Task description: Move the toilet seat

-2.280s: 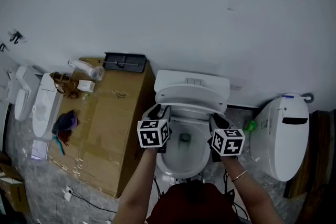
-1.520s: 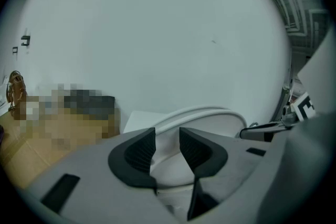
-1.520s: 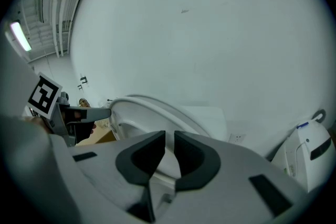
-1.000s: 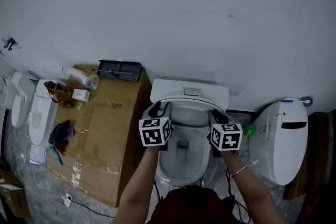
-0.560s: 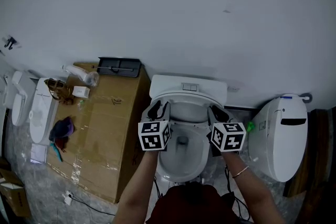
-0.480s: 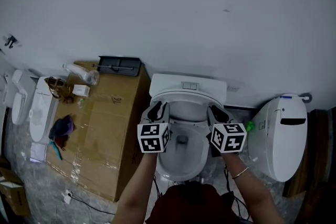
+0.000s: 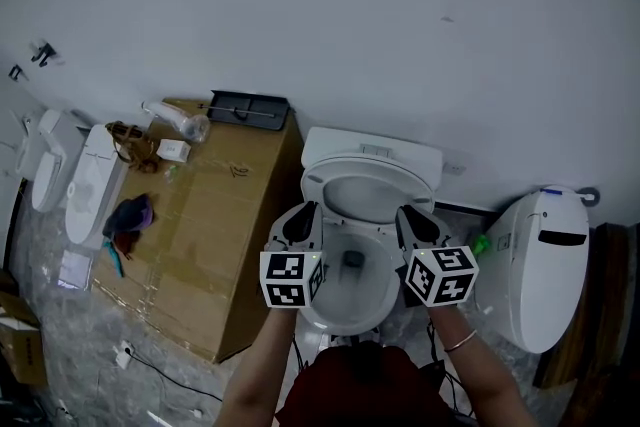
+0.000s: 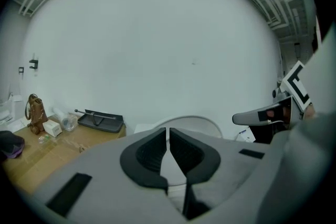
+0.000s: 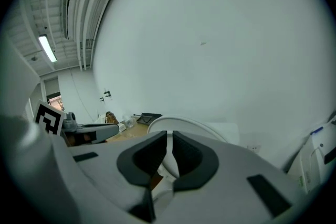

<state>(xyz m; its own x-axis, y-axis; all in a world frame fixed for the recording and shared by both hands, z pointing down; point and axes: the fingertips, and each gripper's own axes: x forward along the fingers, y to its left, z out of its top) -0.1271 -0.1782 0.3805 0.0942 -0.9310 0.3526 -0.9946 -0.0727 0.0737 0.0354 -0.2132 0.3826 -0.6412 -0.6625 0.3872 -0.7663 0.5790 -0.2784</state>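
**Head view.** Against half a second ago, both grippers sit lower in the picture, nearer the person. The seat (image 7: 320,185) stands more upright, so more of the bowl (image 7: 345,300) lies open between them. The left gripper (image 7: 305,212) is at the bowl's left and the right gripper (image 7: 408,215) at its right. Their tips are just below the seat's two lower ends, and whether they touch it cannot be told here. The seat is a plain white oval ring, raised in front of the tank (image 7: 375,143), which backs onto the wall. A box (image 7: 210,245) stands just left of the toilet, with a dark tray (image 7: 248,109) at its far end.

**Left gripper view.** The jaws have just been closing and now stand all but together, with only a thin slit between the black pads (image 8: 152,152). Nothing is between them. The seat shows beyond the tips as a pale arch, apart from the pads.

**Right gripper view.** These jaws are likewise nearly together. The seat's white arch rises just past the tips, smooth and unmarked. A white strip shows low in the slit between the pads (image 9: 189,157), but whether they press on anything cannot be told.
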